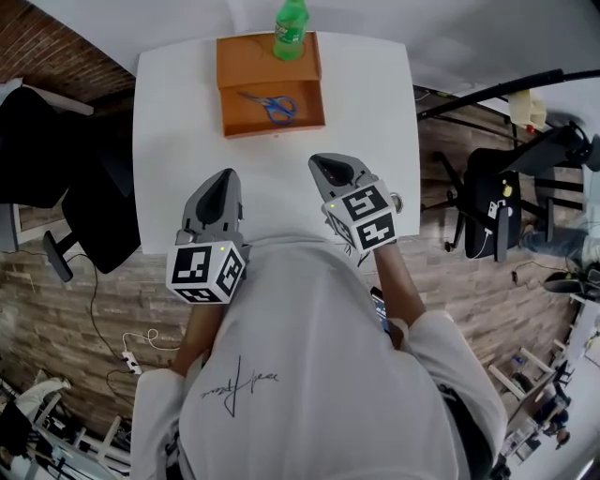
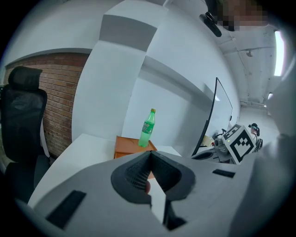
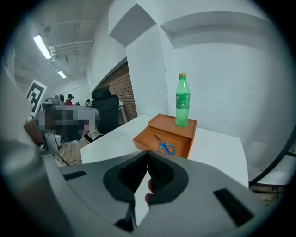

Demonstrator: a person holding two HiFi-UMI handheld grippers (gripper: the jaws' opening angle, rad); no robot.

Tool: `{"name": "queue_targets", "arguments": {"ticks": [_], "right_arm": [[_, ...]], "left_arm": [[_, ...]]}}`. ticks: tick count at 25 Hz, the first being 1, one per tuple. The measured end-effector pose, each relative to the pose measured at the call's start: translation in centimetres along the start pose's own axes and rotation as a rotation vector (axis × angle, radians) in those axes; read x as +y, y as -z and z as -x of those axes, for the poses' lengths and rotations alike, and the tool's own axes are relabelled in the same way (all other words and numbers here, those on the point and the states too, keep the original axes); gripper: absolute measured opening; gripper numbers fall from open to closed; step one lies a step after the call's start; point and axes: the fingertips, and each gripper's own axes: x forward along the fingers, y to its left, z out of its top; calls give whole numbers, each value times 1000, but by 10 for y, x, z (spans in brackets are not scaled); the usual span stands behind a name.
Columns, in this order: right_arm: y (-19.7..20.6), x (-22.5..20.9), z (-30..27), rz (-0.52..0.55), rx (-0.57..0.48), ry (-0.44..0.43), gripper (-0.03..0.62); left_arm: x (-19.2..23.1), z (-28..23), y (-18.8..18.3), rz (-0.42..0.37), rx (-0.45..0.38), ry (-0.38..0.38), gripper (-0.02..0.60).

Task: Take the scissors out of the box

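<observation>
An orange box [image 1: 228,103] stands at the far end of the white table [image 1: 178,141]. Blue-handled scissors [image 1: 277,108] lie in its open lower tray, also seen in the right gripper view as scissors [image 3: 164,146] in the box [image 3: 144,138]. A green bottle [image 1: 291,28] stands upright on the box's raised back part. My left gripper [image 1: 225,175] and right gripper [image 1: 323,161] hover over the table's near half, both short of the box and apart from it. Both are shut with nothing between their jaws. In the left gripper view the box [image 2: 127,146] and the bottle [image 2: 148,128] lie beyond the jaw tips.
A black office chair [image 1: 84,206] stands left of the table and another chair [image 1: 492,202] to the right, on a wood-pattern floor. Cables and a power strip [image 1: 131,361] lie on the floor at the left. A white wall rises behind the table.
</observation>
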Motion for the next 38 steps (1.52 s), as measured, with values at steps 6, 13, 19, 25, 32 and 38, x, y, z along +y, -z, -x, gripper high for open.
{"name": "queue_targets", "arguments": {"ticks": [6, 13, 19, 25, 32, 38], "right_arm": [[-15, -18, -18, -36, -17, -6, 9], [-27, -31, -38, 39, 18, -31, 9], [-30, -39, -58, 92, 66, -47, 9], [-32, -39, -75, 129, 101, -63, 9], [-25, -36, -92, 197, 191, -118, 23], [-19, -38, -104, 223, 235, -136, 37]], "left_arm": [[14, -6, 1, 7, -14, -40, 8], [15, -18, 5, 14, 5, -24, 8], [16, -19, 9, 30, 15, -15, 8], [21, -18, 12, 38, 23, -11, 8], [24, -18, 13, 45, 31, -3, 8], [27, -20, 18, 57, 42, -6, 8]]}}
